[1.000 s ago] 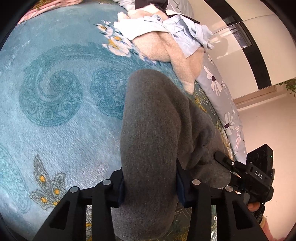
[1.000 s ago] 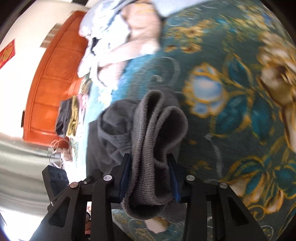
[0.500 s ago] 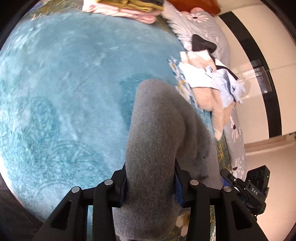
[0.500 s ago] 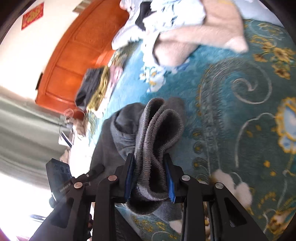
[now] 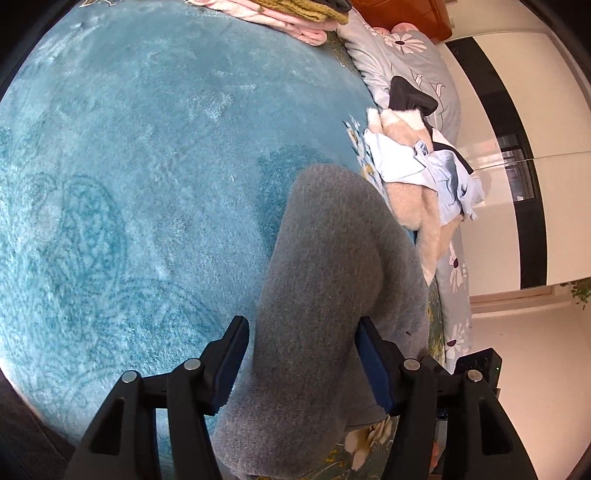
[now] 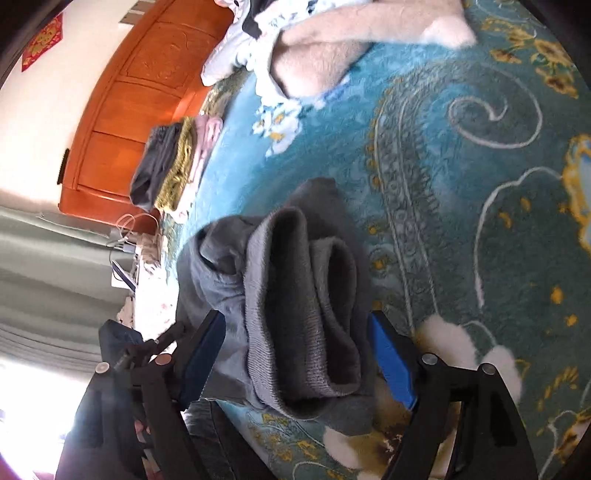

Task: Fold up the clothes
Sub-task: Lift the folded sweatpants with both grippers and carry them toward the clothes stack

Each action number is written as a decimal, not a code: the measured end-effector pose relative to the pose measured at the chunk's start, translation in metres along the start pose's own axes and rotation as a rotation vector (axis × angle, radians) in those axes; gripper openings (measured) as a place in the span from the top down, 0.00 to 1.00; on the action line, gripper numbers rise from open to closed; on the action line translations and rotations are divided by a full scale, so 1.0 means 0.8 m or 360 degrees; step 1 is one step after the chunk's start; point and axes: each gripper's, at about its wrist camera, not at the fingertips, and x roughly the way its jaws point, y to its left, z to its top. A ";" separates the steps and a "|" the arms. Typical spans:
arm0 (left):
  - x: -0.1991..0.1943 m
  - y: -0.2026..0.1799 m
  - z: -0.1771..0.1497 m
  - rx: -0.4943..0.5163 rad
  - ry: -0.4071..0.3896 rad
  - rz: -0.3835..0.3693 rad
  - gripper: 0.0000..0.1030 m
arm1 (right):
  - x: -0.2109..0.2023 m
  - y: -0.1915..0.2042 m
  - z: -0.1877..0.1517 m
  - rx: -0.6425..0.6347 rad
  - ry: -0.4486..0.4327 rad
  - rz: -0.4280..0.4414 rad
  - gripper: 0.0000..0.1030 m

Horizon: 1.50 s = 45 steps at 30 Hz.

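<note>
In the left wrist view, the teal patterned blanket (image 5: pixel 147 184) fills the left and middle of the picture, spread over the bed. At the top edge lies a folded stack of clothes (image 5: pixel 295 14) — pink below, olive above. The left gripper (image 5: pixel 301 358) sits at the bottom centre with its jaws spread; the grey garment (image 5: pixel 332 277) bulges up between them, and a gap shows between the cloth and the left blue pad, so the jaws stand around the fabric rather than pinching it. Right of the garment lies a loose pile of clothes (image 5: pixel 417 170) — cream fleece, pale blue cloth, something black — on the edge of the blanket and a grey floral sheet (image 5: pixel 402 55). Far right, a white and black wall.

In the right wrist view, grey curtains and an orange wooden headboard (image 6: pixel 122 110) stand at the left, with the folded stack (image 6: pixel 170 166) just in front of the headboard. The other gripper's body shows dark at the lower left. At centre, the right gripper (image 6: pixel 295 350) has its jaws spread wide around the bunched, ribbed end of the grey garment (image 6: pixel 295 295), which rests on the blanket (image 6: pixel 461 184). The loose pile (image 6: pixel 314 48) lies at the top, well apart from the garment.
</note>
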 end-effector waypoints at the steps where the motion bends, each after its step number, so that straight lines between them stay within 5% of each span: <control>1: 0.000 0.003 -0.001 -0.0007 0.0009 0.0009 0.38 | 0.007 -0.001 -0.001 0.0008 0.0016 -0.0020 0.22; 10: 0.002 0.010 -0.004 -0.0034 0.0018 0.0026 0.39 | 0.035 0.000 0.010 0.0120 -0.0015 -0.0079 0.21; 13: 0.000 0.002 -0.004 -0.0008 0.0001 0.0066 0.54 | 0.038 0.004 0.008 0.0159 -0.0014 -0.0065 0.46; 15: -0.002 -0.010 -0.005 0.0045 -0.0013 0.0133 0.61 | 0.039 0.007 0.006 0.0170 -0.0007 -0.0060 0.49; 17: -0.005 -0.024 -0.008 0.0103 -0.0020 0.0201 0.65 | 0.036 0.008 0.006 0.0163 -0.0002 -0.0041 0.65; 30: -0.037 -0.121 -0.044 0.0472 -0.0094 0.0313 0.70 | -0.012 0.005 -0.008 0.0154 -0.0081 0.0151 0.71; 37: -0.035 -0.139 -0.057 0.0519 -0.0085 0.0315 0.70 | -0.053 -0.007 -0.016 0.0125 -0.0170 0.0201 0.71; 45: -0.070 -0.129 -0.020 0.0435 -0.0198 0.0268 0.70 | -0.046 0.029 0.016 -0.0012 -0.0133 0.0229 0.71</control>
